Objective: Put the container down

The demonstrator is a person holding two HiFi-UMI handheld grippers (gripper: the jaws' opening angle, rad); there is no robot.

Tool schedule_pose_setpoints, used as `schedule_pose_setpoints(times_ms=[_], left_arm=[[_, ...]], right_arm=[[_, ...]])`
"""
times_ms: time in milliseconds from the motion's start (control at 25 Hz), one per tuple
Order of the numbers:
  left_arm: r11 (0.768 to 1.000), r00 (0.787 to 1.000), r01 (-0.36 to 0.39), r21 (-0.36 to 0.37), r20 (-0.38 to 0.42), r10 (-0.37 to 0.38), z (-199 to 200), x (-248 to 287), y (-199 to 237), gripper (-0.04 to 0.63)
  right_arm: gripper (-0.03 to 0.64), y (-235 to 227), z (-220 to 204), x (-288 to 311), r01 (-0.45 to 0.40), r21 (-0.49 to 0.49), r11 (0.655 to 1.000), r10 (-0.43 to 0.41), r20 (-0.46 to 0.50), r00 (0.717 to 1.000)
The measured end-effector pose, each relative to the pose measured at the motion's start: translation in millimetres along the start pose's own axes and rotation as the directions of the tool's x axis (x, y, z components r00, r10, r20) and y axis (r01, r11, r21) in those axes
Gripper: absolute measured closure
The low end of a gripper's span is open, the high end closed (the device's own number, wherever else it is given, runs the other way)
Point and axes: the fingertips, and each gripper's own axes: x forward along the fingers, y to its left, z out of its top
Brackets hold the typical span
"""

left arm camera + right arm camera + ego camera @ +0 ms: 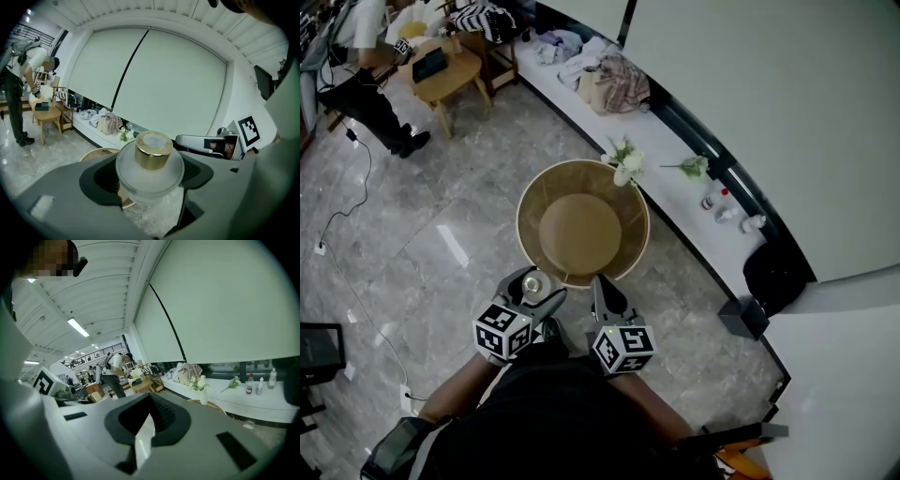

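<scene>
Closest to us, our left tool [534,291] is clamped on the container [150,161], a small round jar of frosted, milky glass with a wide shoulder and a shiny gold cap whose top is a pale frosted disc. We hold it upright, off the floor, just at the near-left rim of the round wooden surface [581,234], not resting on it. Our right tool [146,430] is beside it, jaws pressed together with nothing between them. A white vase of flowers [625,167] stands at the far rim of that surface
</scene>
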Motion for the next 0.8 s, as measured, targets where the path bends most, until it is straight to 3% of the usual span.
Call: schedule_pose_setpoints(times_ms=[480, 800], left_arm=[[1.0, 1.0, 0.013, -0.016, -0.027, -0.014, 3, 27, 17, 0.241], [0.998, 0.998, -0.057, -0.003, -0.01, 0.057, 32, 60, 39, 0.241]], right_arm=[[0.615, -15, -7, 30, -0.01, 0.036, 0.999, 0.012, -0.038, 0.999], [0.615, -35, 24, 82, -0.099, 0.037, 0.994, 0.1, -0.019, 0.995]])
